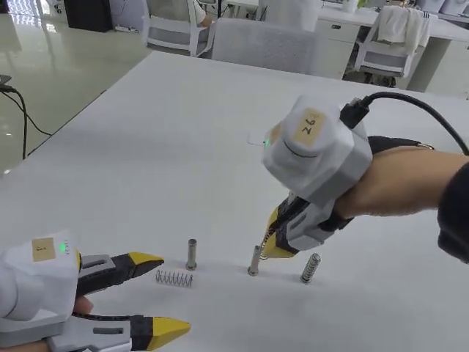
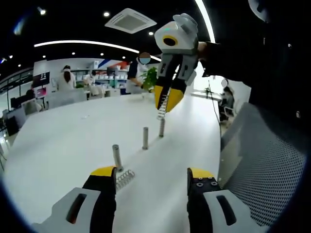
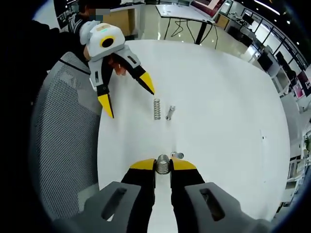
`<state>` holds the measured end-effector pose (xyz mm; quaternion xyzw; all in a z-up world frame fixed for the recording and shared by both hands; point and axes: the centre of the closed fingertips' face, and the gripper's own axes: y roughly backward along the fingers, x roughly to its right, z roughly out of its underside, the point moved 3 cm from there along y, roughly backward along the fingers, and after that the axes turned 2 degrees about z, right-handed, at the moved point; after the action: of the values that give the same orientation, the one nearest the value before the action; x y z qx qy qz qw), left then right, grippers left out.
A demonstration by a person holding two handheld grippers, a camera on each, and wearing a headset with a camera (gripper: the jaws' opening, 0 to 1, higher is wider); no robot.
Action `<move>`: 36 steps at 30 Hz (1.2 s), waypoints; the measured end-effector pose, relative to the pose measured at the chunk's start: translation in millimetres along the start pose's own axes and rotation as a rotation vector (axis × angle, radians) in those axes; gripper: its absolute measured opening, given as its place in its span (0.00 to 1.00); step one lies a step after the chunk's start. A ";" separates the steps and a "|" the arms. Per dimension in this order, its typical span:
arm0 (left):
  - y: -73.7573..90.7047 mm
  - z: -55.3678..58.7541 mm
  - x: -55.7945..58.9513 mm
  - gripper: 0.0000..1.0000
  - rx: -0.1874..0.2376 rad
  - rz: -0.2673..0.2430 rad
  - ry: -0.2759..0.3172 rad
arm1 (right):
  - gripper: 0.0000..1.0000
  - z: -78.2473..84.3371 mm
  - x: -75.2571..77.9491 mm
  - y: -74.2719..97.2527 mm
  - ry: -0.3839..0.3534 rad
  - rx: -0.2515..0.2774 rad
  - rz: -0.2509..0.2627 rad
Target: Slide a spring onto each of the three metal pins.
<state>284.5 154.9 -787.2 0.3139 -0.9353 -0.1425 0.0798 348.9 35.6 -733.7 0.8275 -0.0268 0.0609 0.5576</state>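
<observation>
Progress: one pin of three judged fitted; two left.
Left gripper (image 1: 174,293): jaws released, empty, by table (image 1: 183,147) near edge.
Loose spring (image 1: 174,278): flat, just beside bare pin (image 1: 192,254).
Right gripper (image 1: 277,246): clenched on held spring (image 3: 163,165), over middle pin (image 1: 254,260).
End pin (image 1: 311,268): spring seated.
Right gripper view: held spring end-on, middle pin tip just beside, not inside; head view leaves alignment unclear.

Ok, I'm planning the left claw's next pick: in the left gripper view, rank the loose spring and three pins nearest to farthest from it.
1. The loose spring, beside the left claw's jaw.
2. The near pin, just behind it.
3. The middle pin, further right.
4. The far pin, seen below the right claw's held spring.
</observation>
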 end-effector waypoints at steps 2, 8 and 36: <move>0.8 0.4 -0.5 0.54 0.002 -0.004 0.001 | 0.08 0.9 2.1 -0.7 -0.003 -0.003 0.000; 2.9 1.8 -3.4 0.57 0.005 -0.018 0.004 | 0.08 2.1 9.4 -6.1 -0.007 -0.016 0.006; 8.5 8.5 -8.2 0.61 0.012 -0.035 0.020 | 0.08 5.2 26.9 -38.1 -0.038 -0.055 -0.018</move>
<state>284.1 168.2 -793.0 0.3320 -0.9297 -0.1349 0.0850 380.2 45.8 -767.1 0.8130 -0.0315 0.0396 0.5801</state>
